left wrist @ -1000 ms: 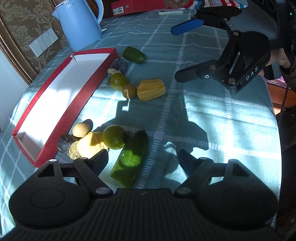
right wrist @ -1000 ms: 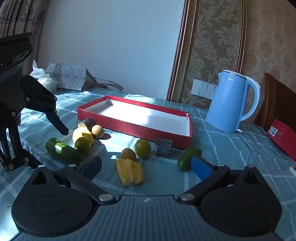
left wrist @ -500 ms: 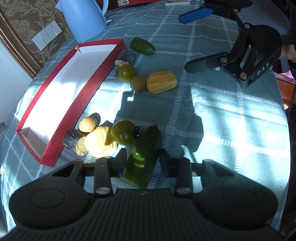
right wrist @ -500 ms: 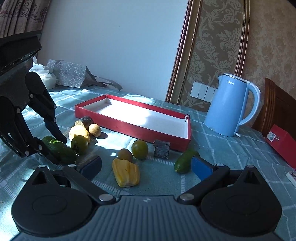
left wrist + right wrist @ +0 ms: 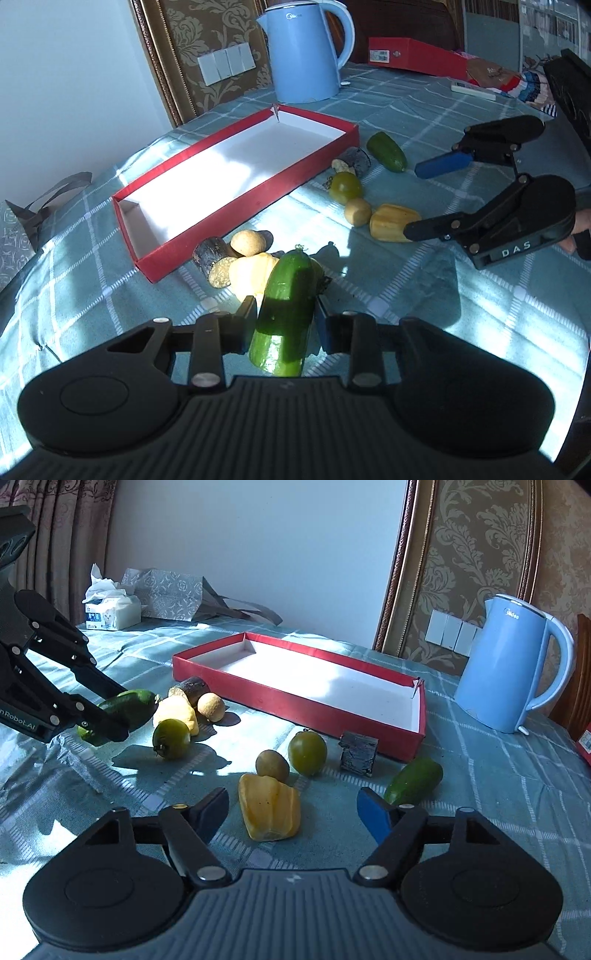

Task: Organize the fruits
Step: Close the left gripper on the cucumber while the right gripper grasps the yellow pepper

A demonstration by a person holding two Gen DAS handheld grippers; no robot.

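My left gripper point(image 5: 284, 317) is shut on a long green cucumber point(image 5: 286, 306) and holds it off the cloth; it also shows in the right wrist view point(image 5: 125, 710). The empty red tray point(image 5: 325, 155) lies behind it. My right gripper point(image 5: 295, 808) is open and empty, its jaws on either side of a yellow starfruit piece point(image 5: 269, 801); in the left wrist view it hovers beside the same piece point(image 5: 393, 222). Green tomatoes point(image 5: 307, 752) point(image 5: 171, 737), a kiwi point(image 5: 272, 764), a short cucumber point(image 5: 413, 780) and a yellow fruit point(image 5: 175, 710) lie on the cloth.
A blue kettle point(image 5: 511, 668) stands past the tray's right end. A dark block point(image 5: 358, 755), a dark cut stalk point(image 5: 190, 686) and a tan round fruit point(image 5: 211, 706) lie along the tray's front. A tissue box point(image 5: 110, 611) sits far left, a red box point(image 5: 413, 55) behind.
My left gripper closed on the long cucumber and lifted it off the cloth, tilting up toward the tray. My right gripper came lower and closer to the starfruit piece.
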